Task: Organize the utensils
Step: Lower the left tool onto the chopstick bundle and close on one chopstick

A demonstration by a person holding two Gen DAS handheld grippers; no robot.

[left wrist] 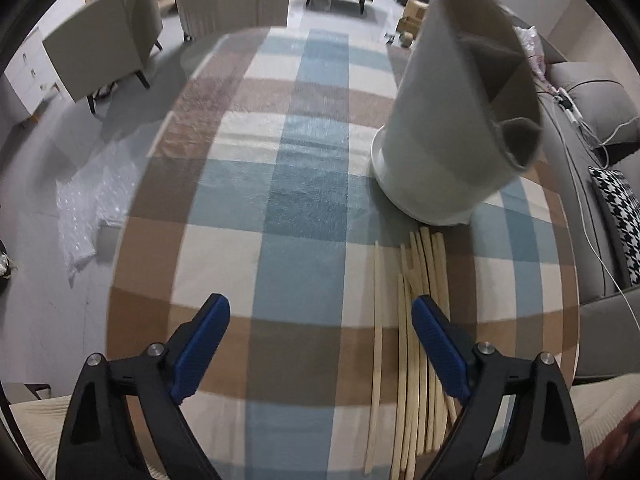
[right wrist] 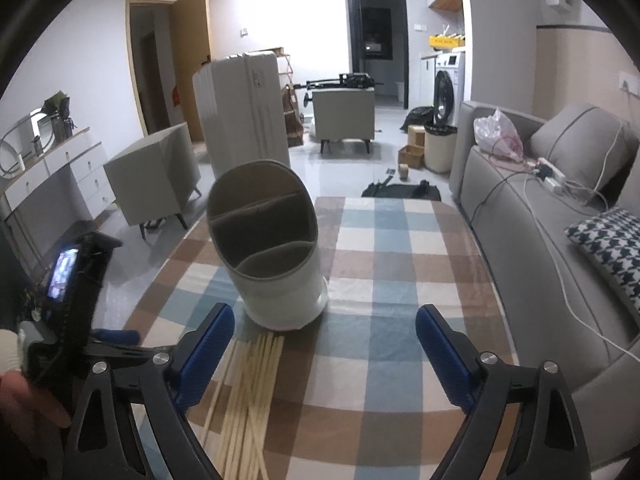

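Checked cloth in brown, blue and cream is covering the bench (left wrist: 304,184), and on it a pale grey cylinder-shaped utensil holder (left wrist: 452,128) with inner dividers is standing on a white round base. Its mouth is sloping, so the three compartments inside are showing in the right wrist view, and all of them are looking empty. Just in front of the holder, a loose bundle of thin light wooden chopsticks (left wrist: 416,340) is lying flat on the cloth, with the far ends almost reaching the white base; whether they are touching it is not possible to tell.

The left gripper (left wrist: 320,344) is pointing steeply down at the cloth with its blue jaws spread wide and nothing between them; its right-hand jaw is showing over the chopsticks, and one single stick is lying a little apart from the bundle, inside the gap. The right gripper (right wrist: 325,354) is pointing more forward, toward the holder, with its jaws also spread wide and holding nothing; the chopsticks are lying beside its left-hand jaw. In the right wrist view, the left gripper's black body is showing at the left edge.

A grey sofa (right wrist: 520,216) is standing beside the bench.
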